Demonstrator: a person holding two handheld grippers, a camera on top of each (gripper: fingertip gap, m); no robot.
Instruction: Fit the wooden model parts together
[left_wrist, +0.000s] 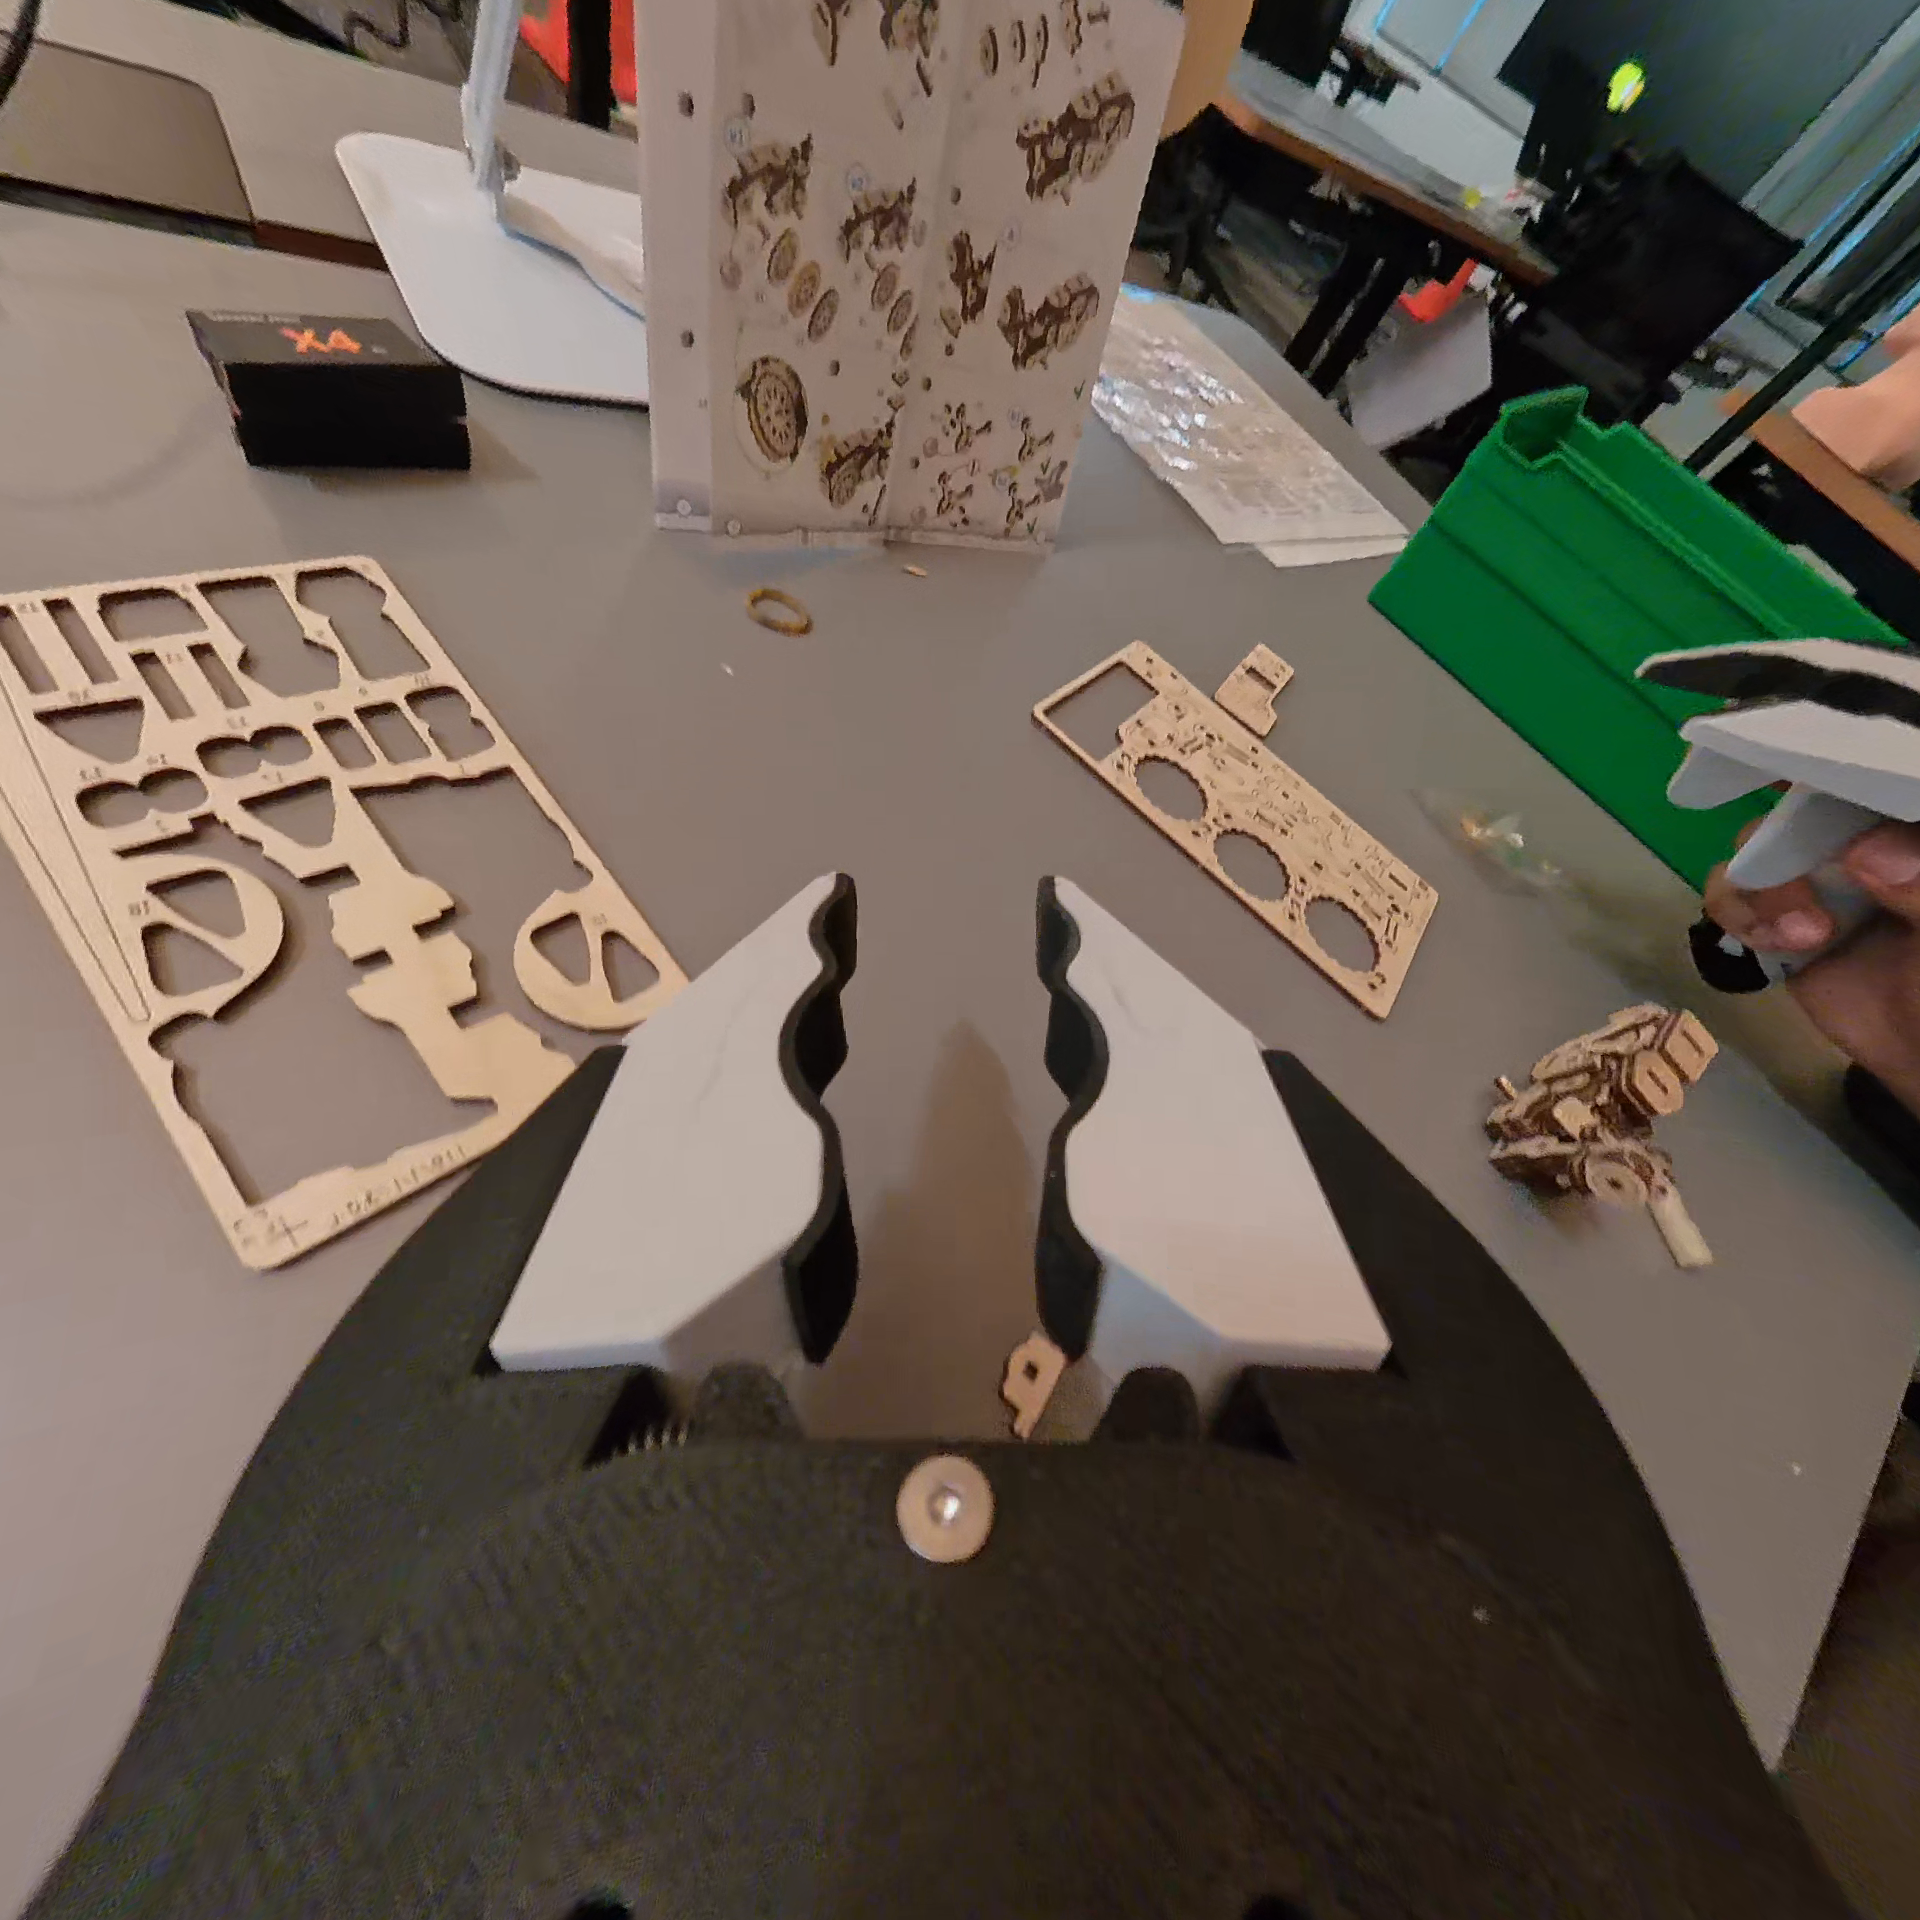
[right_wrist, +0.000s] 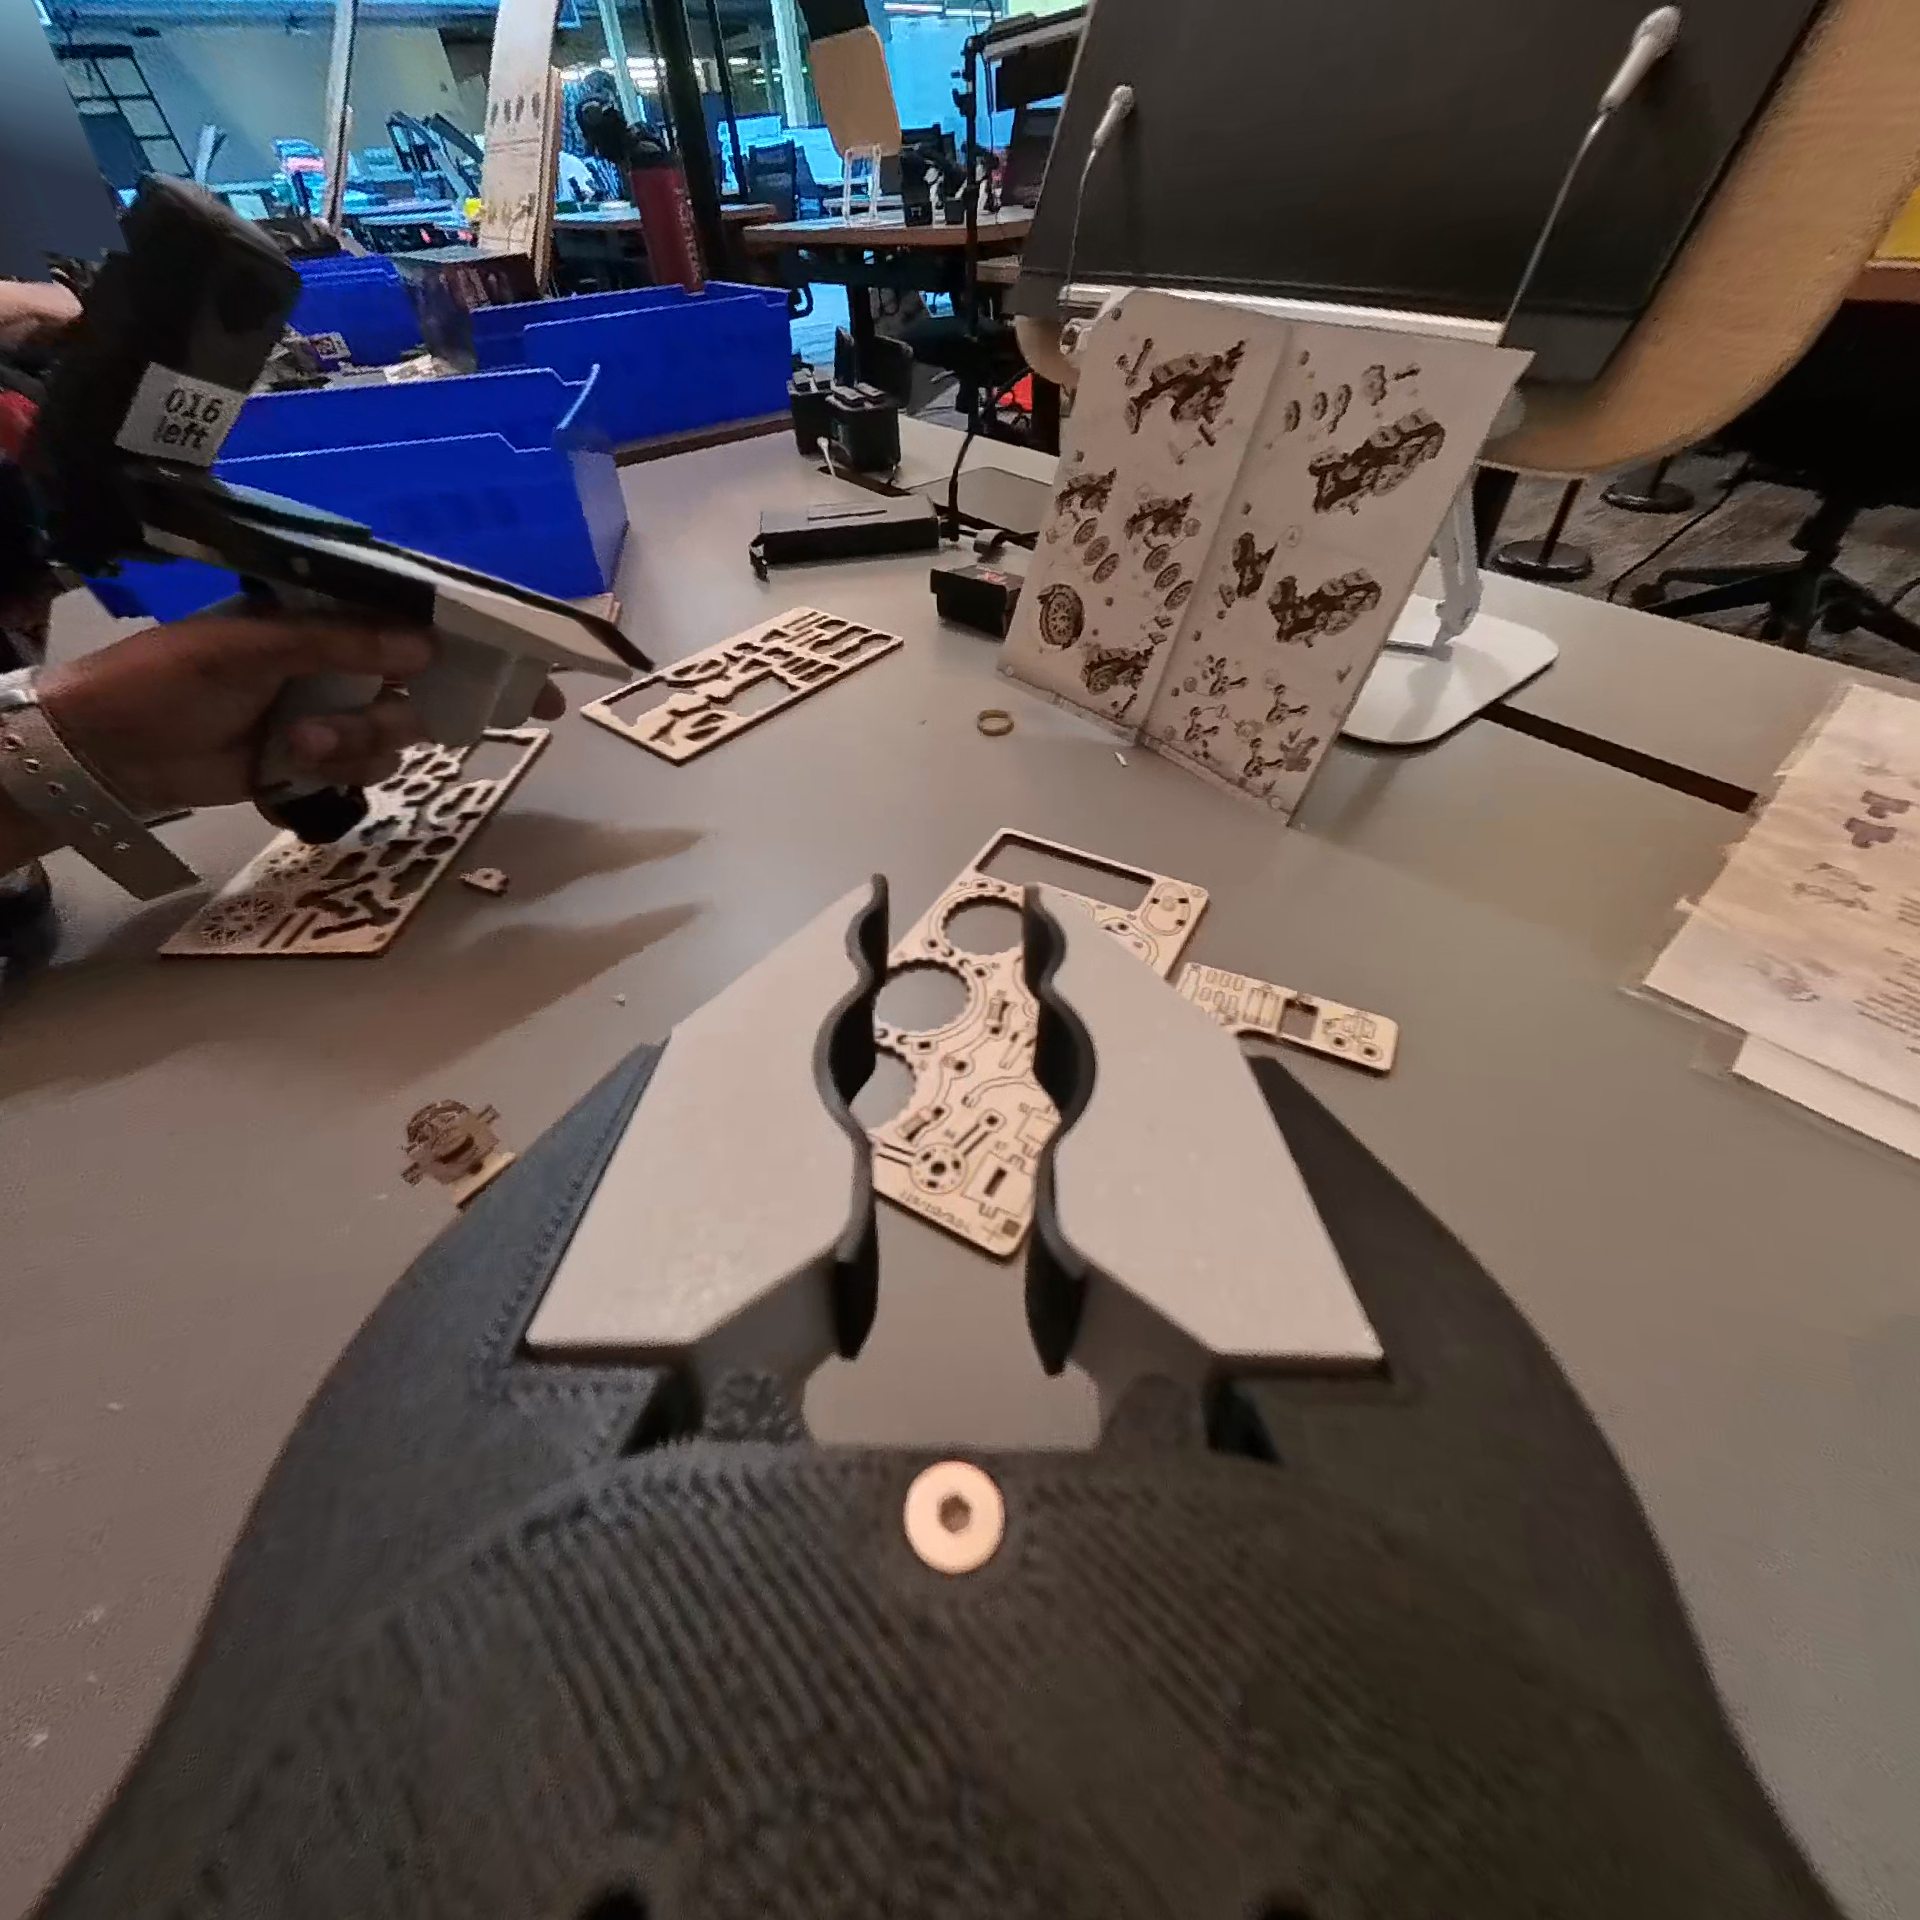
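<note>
My left gripper (left_wrist: 945, 904) is open and empty, held low over the grey table (left_wrist: 935, 727). A small loose wooden part (left_wrist: 1029, 1387) lies on the table under it. A large punched-out wooden sheet (left_wrist: 260, 883) lies to its left. A small sheet with round holes (left_wrist: 1247, 831) and a partly built wooden model (left_wrist: 1590, 1122) lie to its right. My right gripper (right_wrist: 956, 904) is open and empty, just above the round-hole sheet (right_wrist: 966, 1091). The model (right_wrist: 452, 1138) sits to its left, half hidden by the gripper body. Each gripper shows in the other's view, held in a hand.
A folded instruction sheet (left_wrist: 883, 260) stands at the back, with a small ring (left_wrist: 777, 611) before it. A green bin (left_wrist: 1621, 644) is at the right and a black box (left_wrist: 332, 390) at the back left. Blue bins (right_wrist: 468, 468), papers (right_wrist: 1818, 914) and more wooden sheets (right_wrist: 748, 675) show in the right wrist view. One gripper's finger ends stand about 25 cm off the other's.
</note>
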